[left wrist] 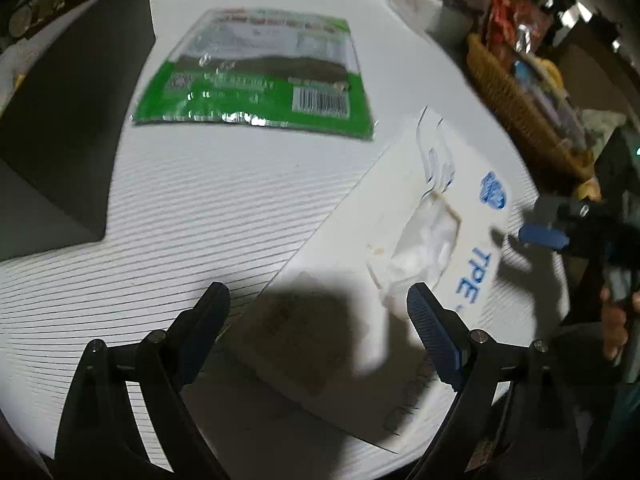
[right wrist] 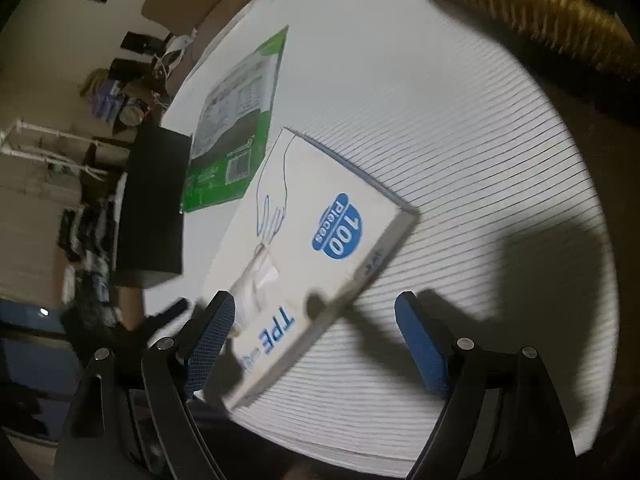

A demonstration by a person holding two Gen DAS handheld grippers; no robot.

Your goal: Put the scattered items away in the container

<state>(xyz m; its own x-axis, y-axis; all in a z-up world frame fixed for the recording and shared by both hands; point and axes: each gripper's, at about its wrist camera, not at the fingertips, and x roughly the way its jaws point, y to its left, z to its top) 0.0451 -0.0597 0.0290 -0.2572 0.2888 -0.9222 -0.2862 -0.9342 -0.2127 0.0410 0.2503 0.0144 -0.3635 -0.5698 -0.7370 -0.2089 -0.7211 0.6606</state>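
A white glove box (left wrist: 360, 280) printed "TPE" and "100 pieces" lies flat on the white ribbed table (left wrist: 180, 208), with a glove poking out of its slot. My left gripper (left wrist: 318, 296) hovers open over the box's near end, its pads clear of the box. In the right wrist view the same glove box (right wrist: 320, 216) runs diagonally, and its near corner sits between the fingers of my right gripper (right wrist: 316, 304), which is open and not pressing on it. A flat green packet (left wrist: 260, 76) lies farther back. A woven basket (left wrist: 516, 96) stands at the table's right edge.
A tall black box (left wrist: 72, 120) stands at the left, beside the green packet (right wrist: 236, 132). The basket's rim (right wrist: 540, 12) is close at the upper right of the right wrist view and holds several packets. Clutter surrounds the table. A hand (left wrist: 614, 320) holds the right gripper.
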